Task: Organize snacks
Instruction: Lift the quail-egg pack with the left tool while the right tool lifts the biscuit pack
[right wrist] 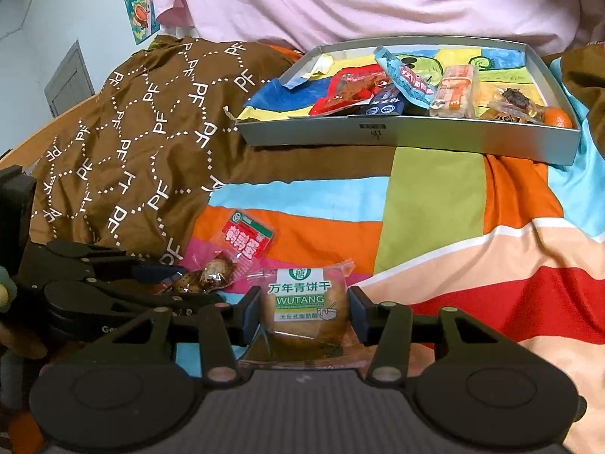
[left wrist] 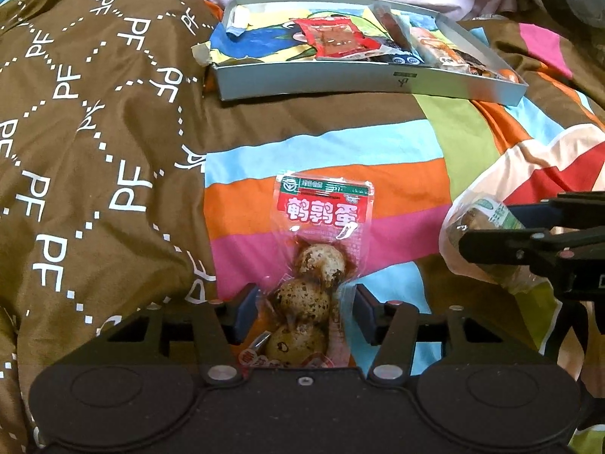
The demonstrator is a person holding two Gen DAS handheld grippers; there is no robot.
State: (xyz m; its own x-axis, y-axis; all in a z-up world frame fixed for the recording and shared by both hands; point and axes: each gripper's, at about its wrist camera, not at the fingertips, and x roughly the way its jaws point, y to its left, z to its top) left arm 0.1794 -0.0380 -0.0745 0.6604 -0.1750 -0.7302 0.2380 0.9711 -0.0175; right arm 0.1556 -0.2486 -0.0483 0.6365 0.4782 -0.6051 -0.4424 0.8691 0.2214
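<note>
A clear packet of quail eggs (left wrist: pixel 321 219) with a red label lies on the striped bedsheet. My left gripper (left wrist: pixel 306 310) is shut on its lower half, one pad pressing each side. The right wrist view shows the same quail egg packet (right wrist: pixel 247 242) in the left gripper (right wrist: pixel 189 283) at lower left. My right gripper (right wrist: pixel 304 312) is shut on a biscuit packet (right wrist: pixel 302 291) with a green and white label. That biscuit packet (left wrist: pixel 476 219) and the right gripper (left wrist: pixel 491 227) show at the right edge of the left wrist view. A shallow grey box (left wrist: pixel 340 83) (right wrist: pixel 378 136) lies further back.
The box holds several snack packets, among them a red packet (right wrist: pixel 348 90), and a small orange fruit (right wrist: pixel 559 119) in its right corner. A brown quilt with white letters (left wrist: pixel 94 132) is bunched up on the left. Pink fabric (right wrist: pixel 378 0) rises behind the box.
</note>
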